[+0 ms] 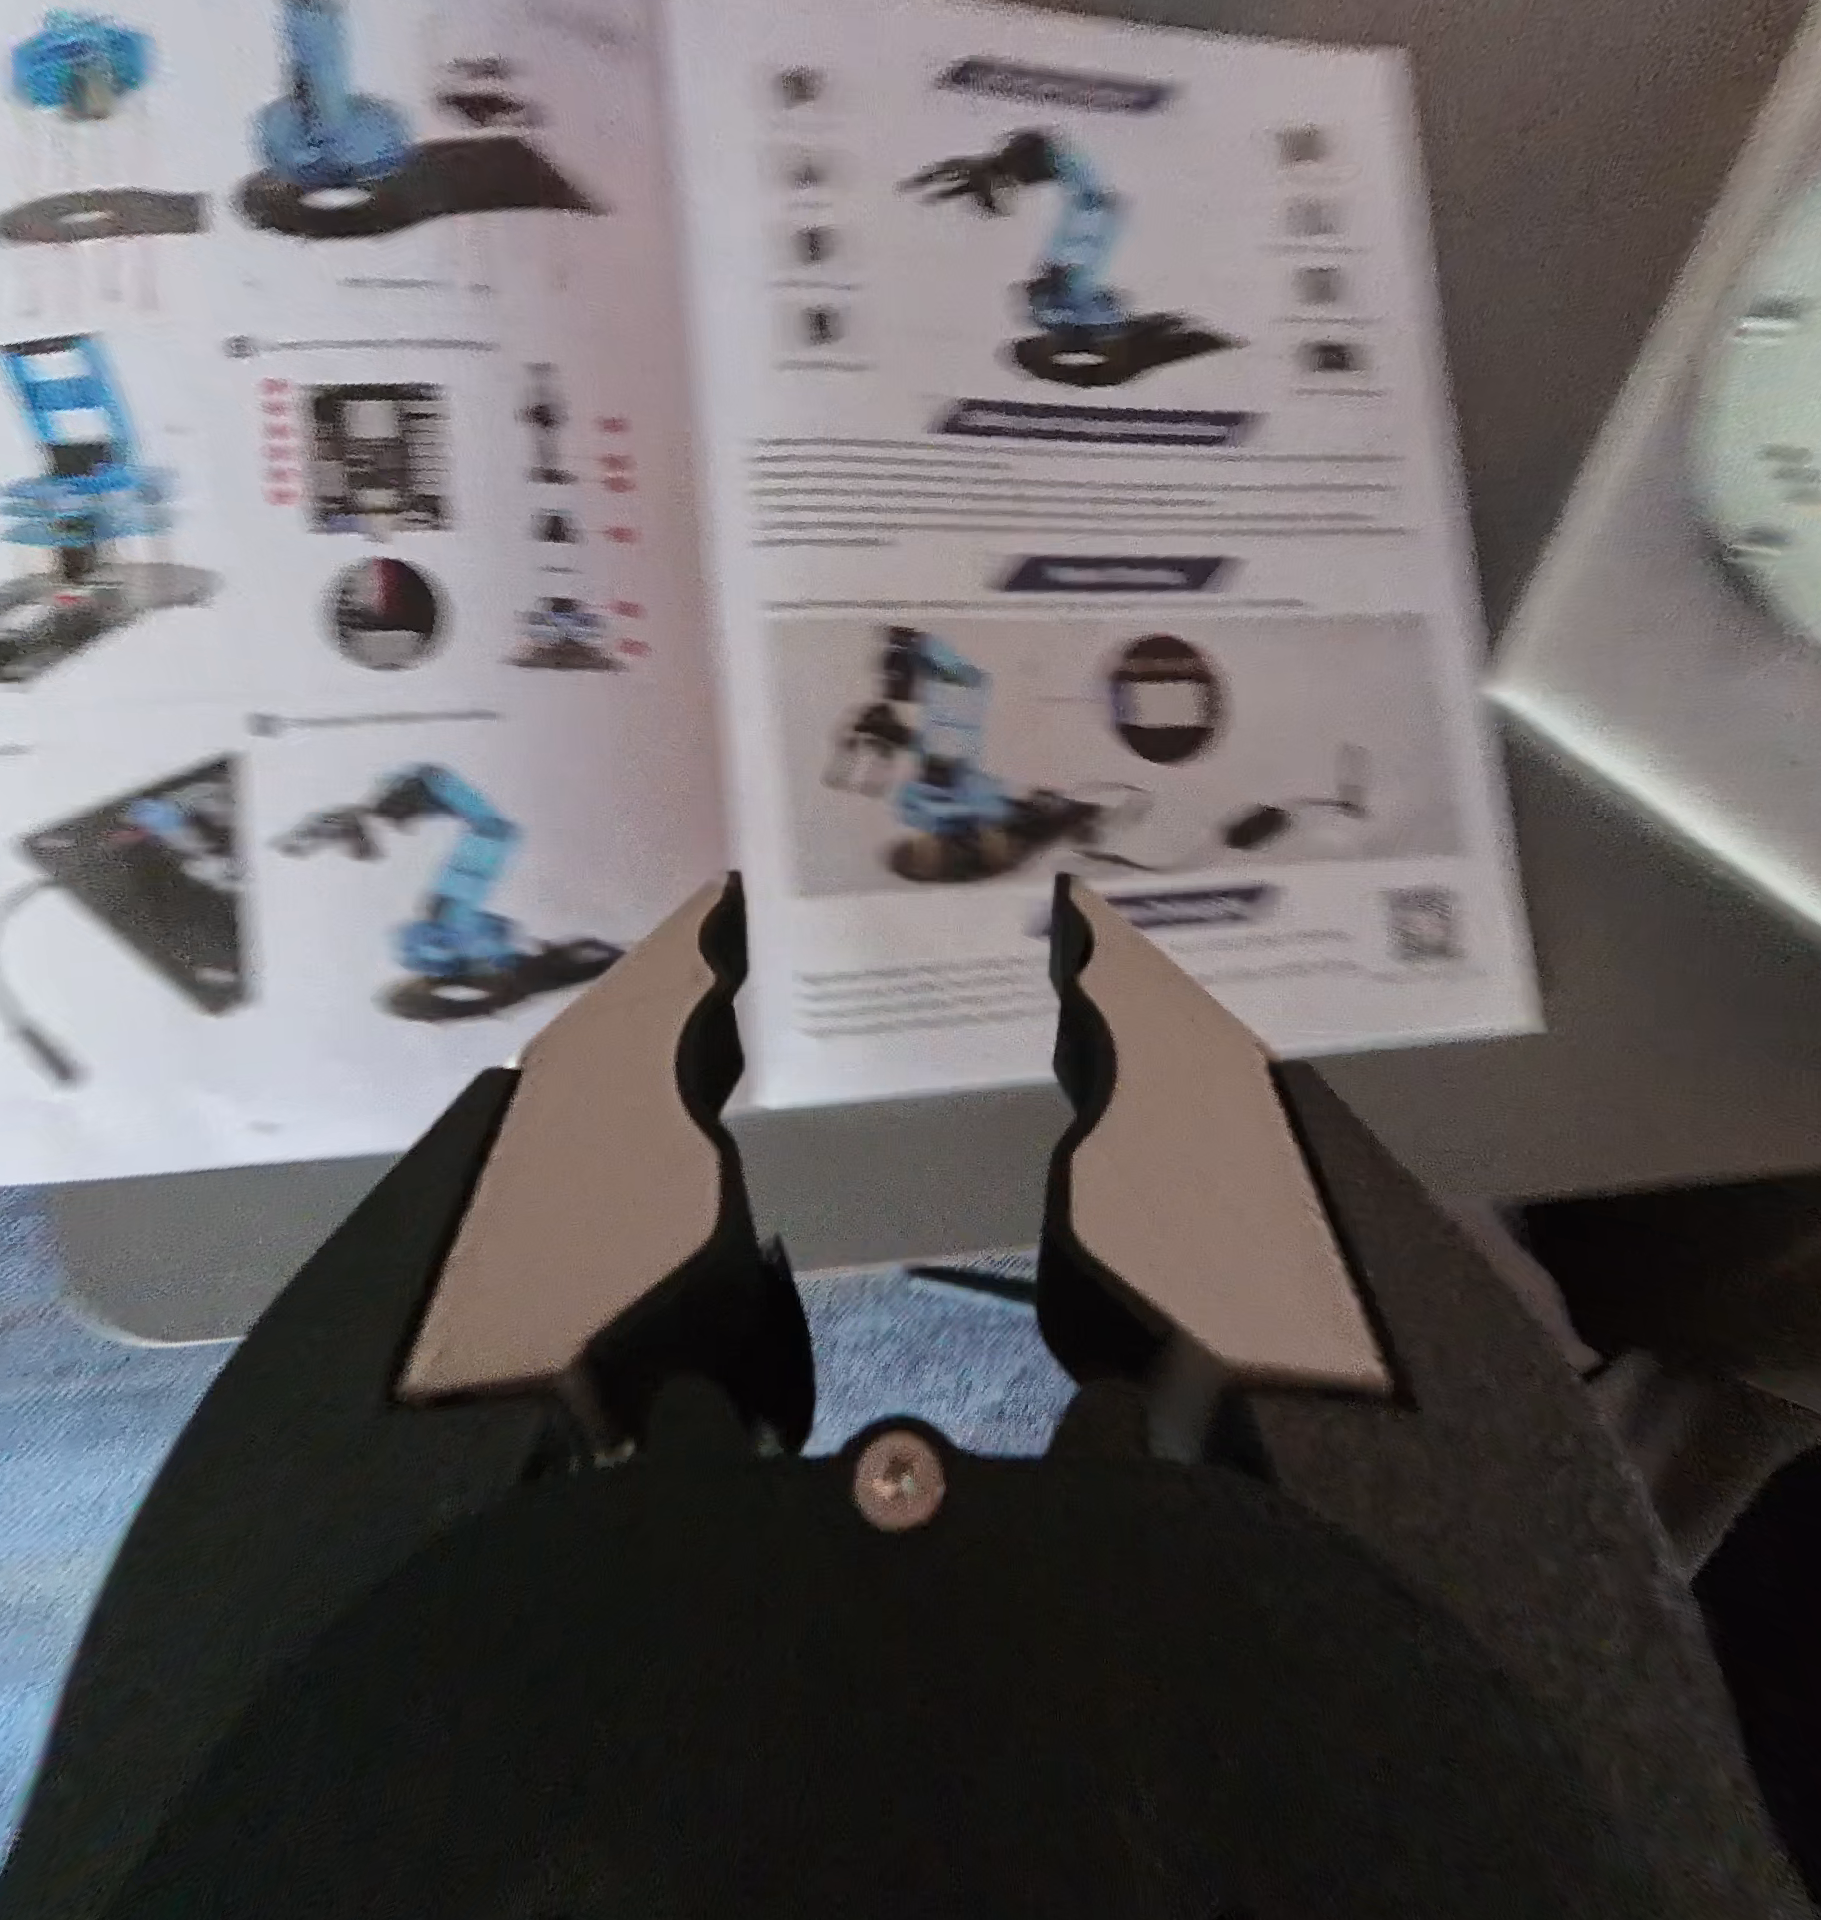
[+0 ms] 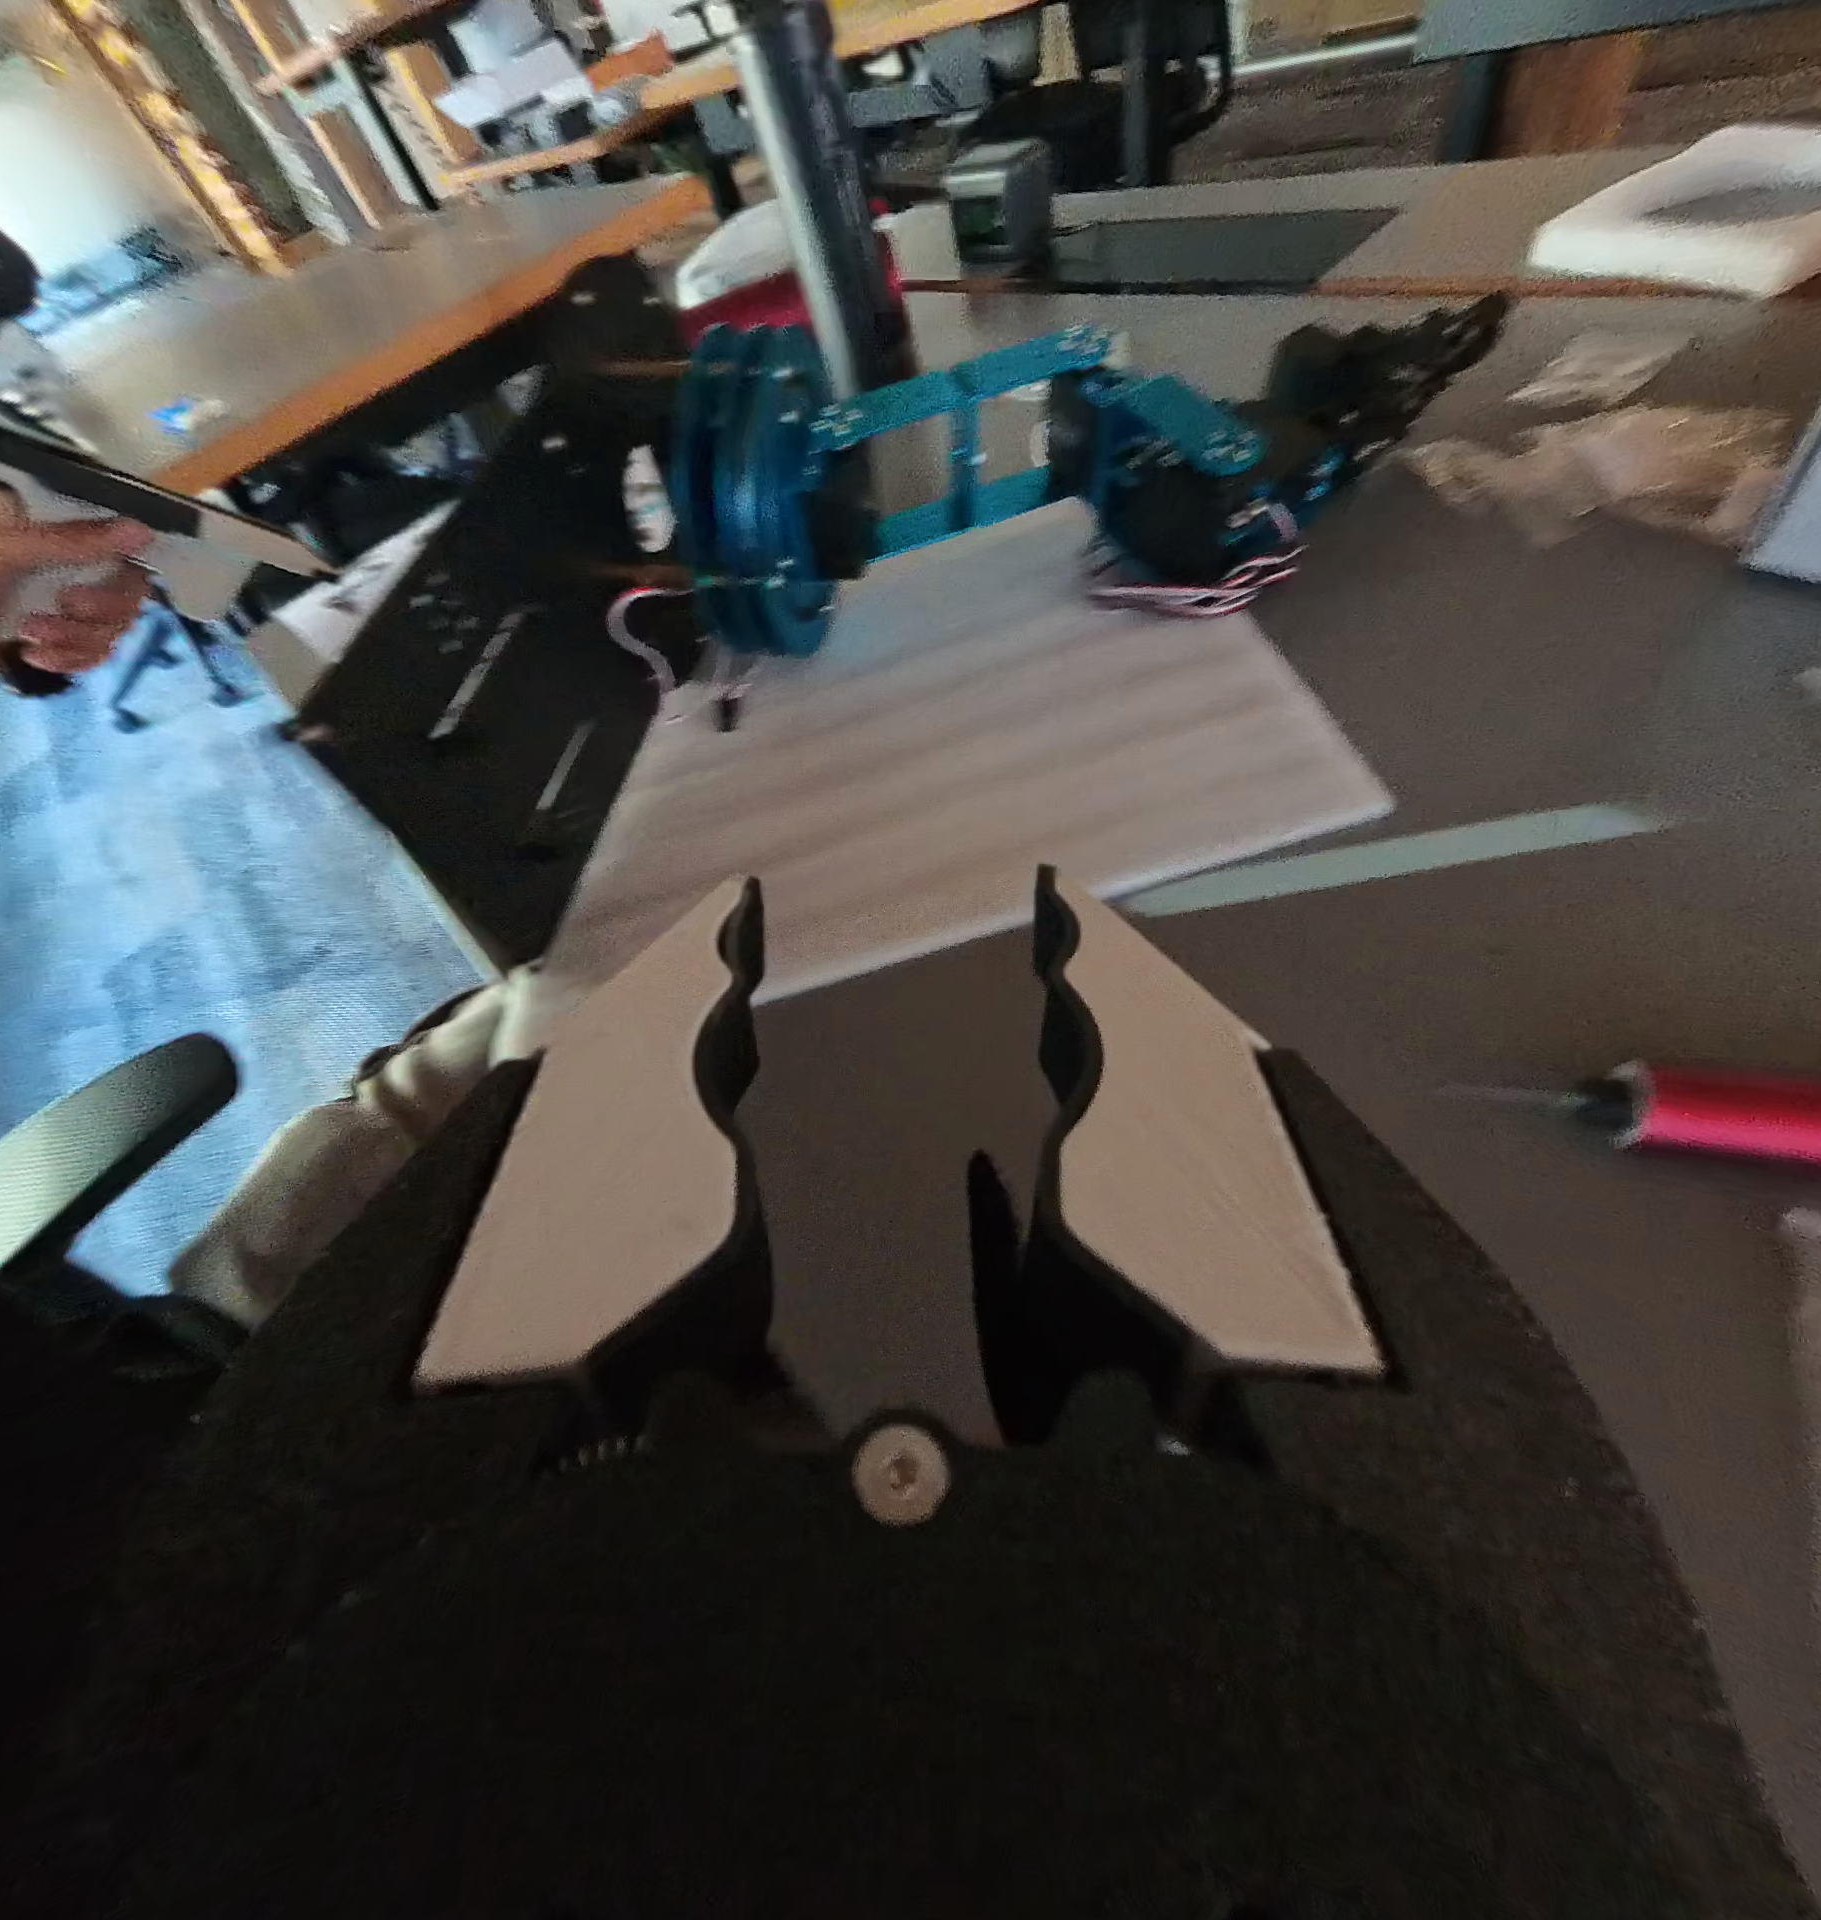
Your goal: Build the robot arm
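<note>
Hovered with left tool (image 1: pixel 895 904) agape, empty, near an open illustrated booklet (image 1: pixel 1093 520); right tool (image 2: pixel 895 904) likewise agape, empty, above the table (image 2: pixel 1508 727), short of a toppled blue arm kit (image 2: pixel 989 468).

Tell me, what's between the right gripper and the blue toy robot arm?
In the right wrist view, a white foam sheet lies between the open right gripper and the blue robot arm.
</note>
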